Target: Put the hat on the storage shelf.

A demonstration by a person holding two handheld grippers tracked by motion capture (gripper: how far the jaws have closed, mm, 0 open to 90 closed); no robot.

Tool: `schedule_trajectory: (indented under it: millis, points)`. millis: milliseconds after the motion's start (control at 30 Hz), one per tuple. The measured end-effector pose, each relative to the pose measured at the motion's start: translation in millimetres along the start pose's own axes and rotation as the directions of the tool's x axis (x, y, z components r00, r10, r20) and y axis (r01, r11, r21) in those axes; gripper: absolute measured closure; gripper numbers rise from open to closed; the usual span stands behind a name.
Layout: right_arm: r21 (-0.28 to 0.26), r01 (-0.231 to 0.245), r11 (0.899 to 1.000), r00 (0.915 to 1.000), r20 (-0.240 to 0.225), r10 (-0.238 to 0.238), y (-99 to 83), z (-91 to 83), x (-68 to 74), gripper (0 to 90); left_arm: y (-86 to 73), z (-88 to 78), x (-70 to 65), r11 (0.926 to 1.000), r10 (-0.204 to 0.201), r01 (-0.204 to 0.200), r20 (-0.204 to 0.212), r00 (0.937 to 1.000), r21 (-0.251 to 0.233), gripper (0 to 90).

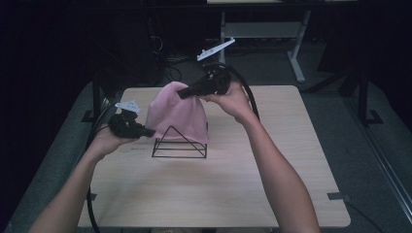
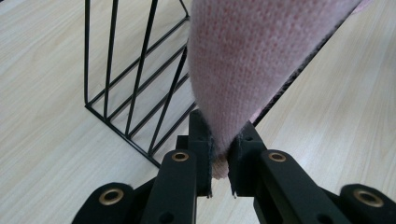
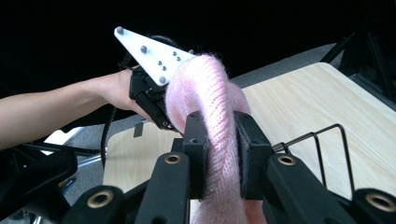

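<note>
Two grippers hold one pink knitted cloth (image 1: 177, 116) above the pale wooden surface (image 1: 218, 184). At the left, the left gripper (image 1: 148, 132) sits low by the cloth's lower left corner; in the left gripper view its fingers (image 2: 198, 140) are nearly closed, pinching the cloth's bottom edge between them. Just right of it, a black wire rack (image 1: 180, 144) with a triangular end stands on the surface, the cloth draped over its rear part. Farther right and higher, the right gripper (image 1: 183, 93) grips the cloth's top; in the right gripper view its fingers (image 3: 196, 149) clamp a bunched fold of the knit.
</note>
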State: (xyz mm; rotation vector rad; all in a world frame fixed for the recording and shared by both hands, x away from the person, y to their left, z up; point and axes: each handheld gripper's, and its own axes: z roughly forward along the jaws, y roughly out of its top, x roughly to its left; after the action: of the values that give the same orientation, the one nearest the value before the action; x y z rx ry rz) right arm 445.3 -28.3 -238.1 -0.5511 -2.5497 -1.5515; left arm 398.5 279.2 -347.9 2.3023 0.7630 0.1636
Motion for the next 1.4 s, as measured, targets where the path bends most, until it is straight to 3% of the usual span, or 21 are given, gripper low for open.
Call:
schedule_trajectory:
  millis: [233,500,1067,1400]
  points:
    - [0.030,0.002,1.000,1.0000,0.002,-0.002,-6.1,5.5,0.3,76.0,-8.0,7.4,0.5,0.9998,-0.017,0.017,0.009,0.9998,0.007,81.2]
    - [0.045,-0.017,0.999,0.9998,-0.008,0.017,-16.5,10.8,-3.1,76.0,-10.7,15.1,0.1,0.9987,0.008,-0.008,-0.002,1.0000,0.051,81.2]
    - [0.093,-0.032,0.995,0.9993,-0.018,0.034,-34.5,26.3,-7.4,75.3,-28.6,30.7,4.1,0.9958,-0.020,0.020,0.001,0.9998,0.090,80.9]
    - [0.135,-0.028,0.990,0.9992,-0.025,0.032,-43.1,39.4,-9.4,74.2,-36.1,41.4,6.7,0.9888,-0.006,0.007,-0.007,1.0000,0.149,80.9]
